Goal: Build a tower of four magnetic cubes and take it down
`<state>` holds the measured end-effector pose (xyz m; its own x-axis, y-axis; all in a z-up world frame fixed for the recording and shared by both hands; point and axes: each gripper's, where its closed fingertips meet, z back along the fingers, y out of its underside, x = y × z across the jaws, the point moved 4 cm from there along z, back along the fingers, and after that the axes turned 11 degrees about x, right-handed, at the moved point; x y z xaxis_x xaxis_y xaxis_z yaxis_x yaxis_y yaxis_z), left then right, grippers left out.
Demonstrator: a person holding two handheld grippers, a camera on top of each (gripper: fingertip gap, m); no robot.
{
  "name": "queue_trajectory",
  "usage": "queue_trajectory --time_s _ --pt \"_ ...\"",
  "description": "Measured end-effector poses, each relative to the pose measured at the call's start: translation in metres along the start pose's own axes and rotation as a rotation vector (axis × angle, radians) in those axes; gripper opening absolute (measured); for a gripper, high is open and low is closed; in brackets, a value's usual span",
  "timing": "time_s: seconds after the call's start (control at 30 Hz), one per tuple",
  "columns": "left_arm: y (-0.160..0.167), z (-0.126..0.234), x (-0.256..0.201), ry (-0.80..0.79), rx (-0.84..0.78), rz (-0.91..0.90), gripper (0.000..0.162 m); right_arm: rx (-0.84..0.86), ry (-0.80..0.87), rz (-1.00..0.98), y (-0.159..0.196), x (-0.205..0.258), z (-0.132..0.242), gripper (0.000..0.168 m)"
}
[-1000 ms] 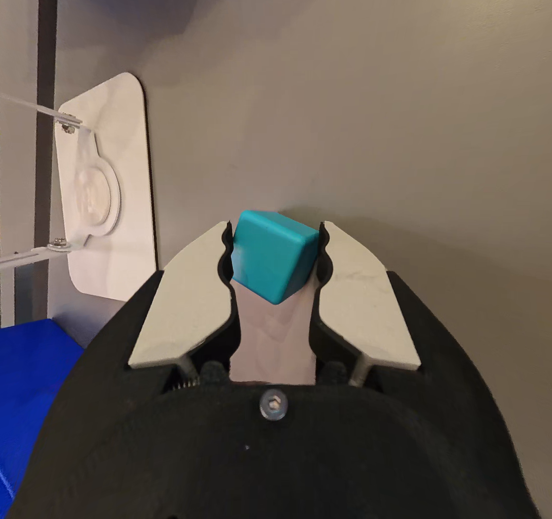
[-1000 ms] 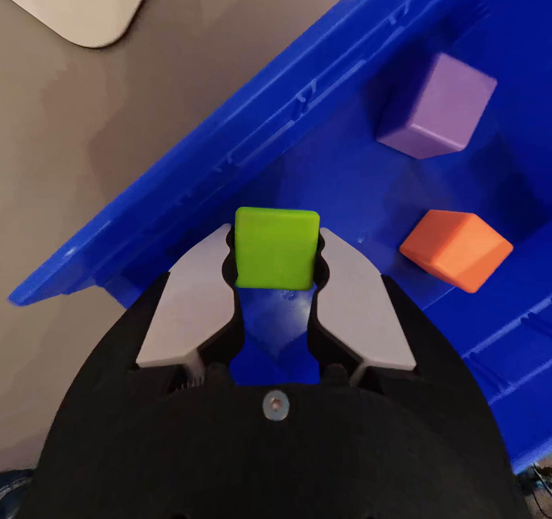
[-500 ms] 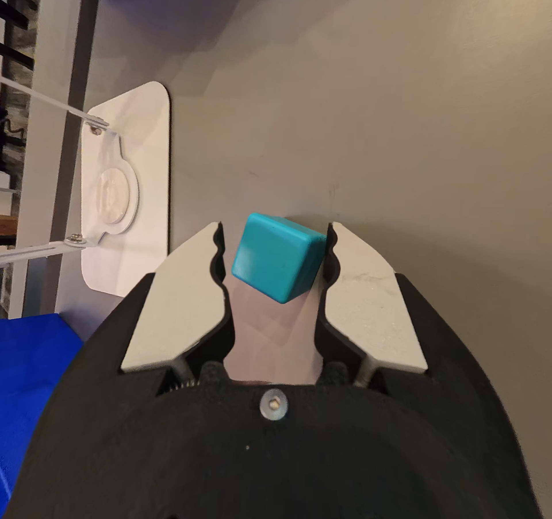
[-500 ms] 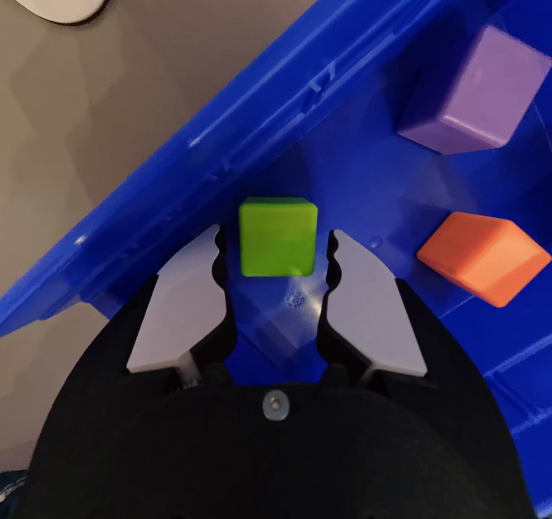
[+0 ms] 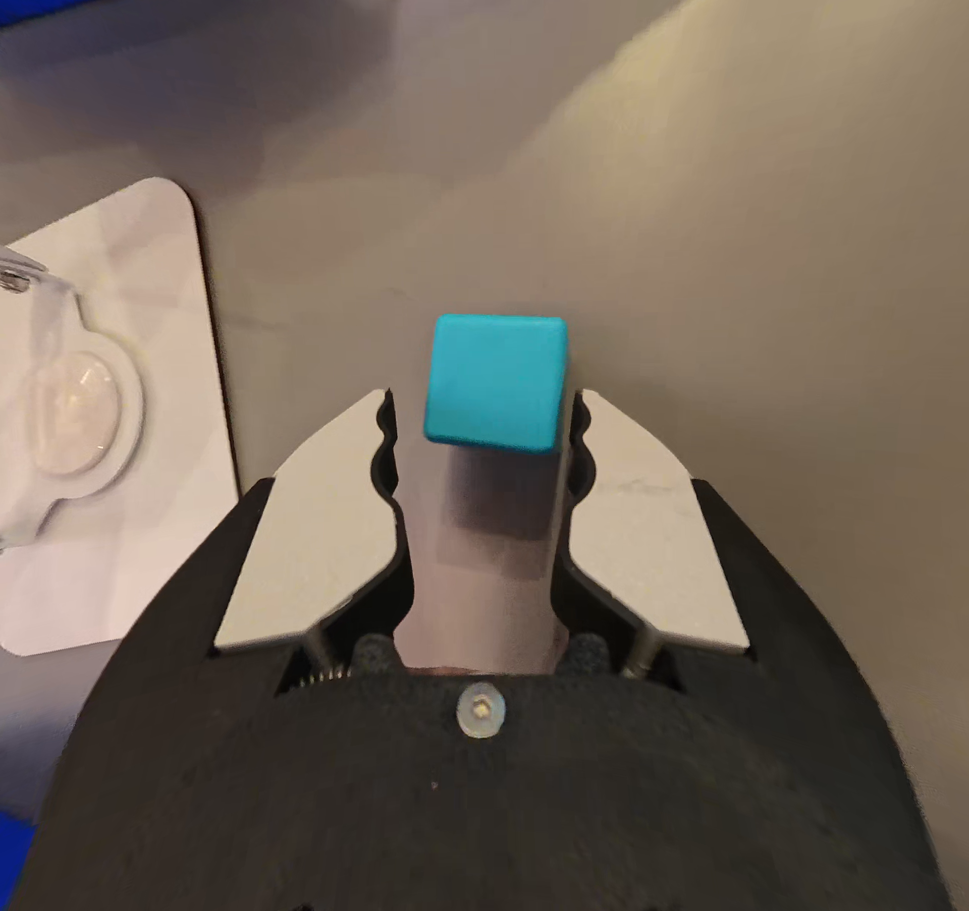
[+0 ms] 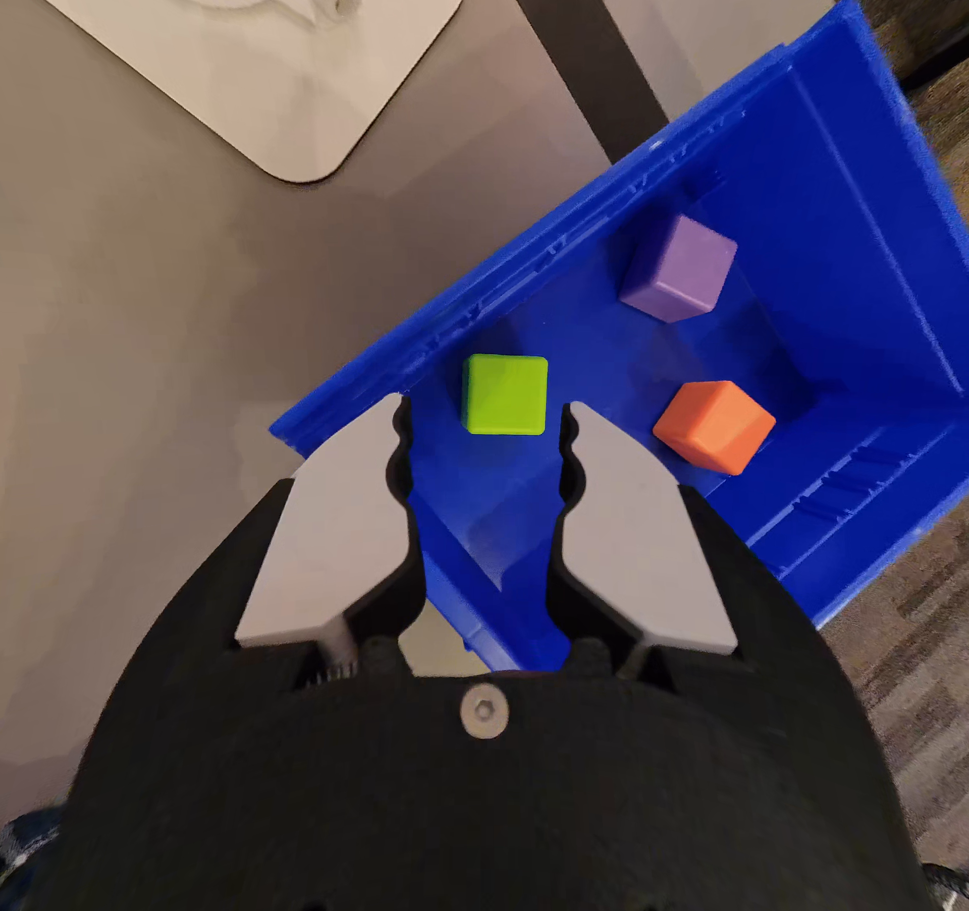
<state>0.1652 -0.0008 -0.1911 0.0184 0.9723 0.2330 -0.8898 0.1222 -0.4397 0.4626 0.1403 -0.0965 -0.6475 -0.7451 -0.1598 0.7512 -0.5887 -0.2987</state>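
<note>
Bin wall (image 6: 524,278) beside green cube (image 6: 505,394)

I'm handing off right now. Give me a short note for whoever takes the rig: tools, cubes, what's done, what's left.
Left tool: open, holding nothing; the teal cube sits on the grey table just past its tips.
Right tool: open, holding nothing, above the blue bin.
In the bin, lying apart: green cube, orange cube, purple cube.
Done: no cubes are stacked; three of the four are in the bin.
Left: whether the tower has already been built cannot be told from these views. If it has, only the teal cube is still out.
</note>
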Motion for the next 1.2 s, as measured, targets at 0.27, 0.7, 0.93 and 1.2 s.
queue_trajectory --time_s 0.27,0.7,0.93,1.2 --pt "0.001 -0.005 0.002 0.022 -0.065 0.049 0.05 -0.198 0.076 0.146 -0.025 0.048 0.071 0.048" --pt "0.005 0.002 0.002 -0.059 -0.119 0.126 0.062 -0.173 -0.103 0.496 -0.068 0.174 0.045 0.051" --pt "0.037 0.015 0.009 -0.068 -0.111 0.155 0.051 -0.046 -0.216 0.641 -0.085 0.247 -0.02 0.07" --pt "0.052 0.005 0.013 -0.075 -0.053 0.142 0.035 0.109 -0.246 0.724 -0.083 0.292 -0.084 0.058"
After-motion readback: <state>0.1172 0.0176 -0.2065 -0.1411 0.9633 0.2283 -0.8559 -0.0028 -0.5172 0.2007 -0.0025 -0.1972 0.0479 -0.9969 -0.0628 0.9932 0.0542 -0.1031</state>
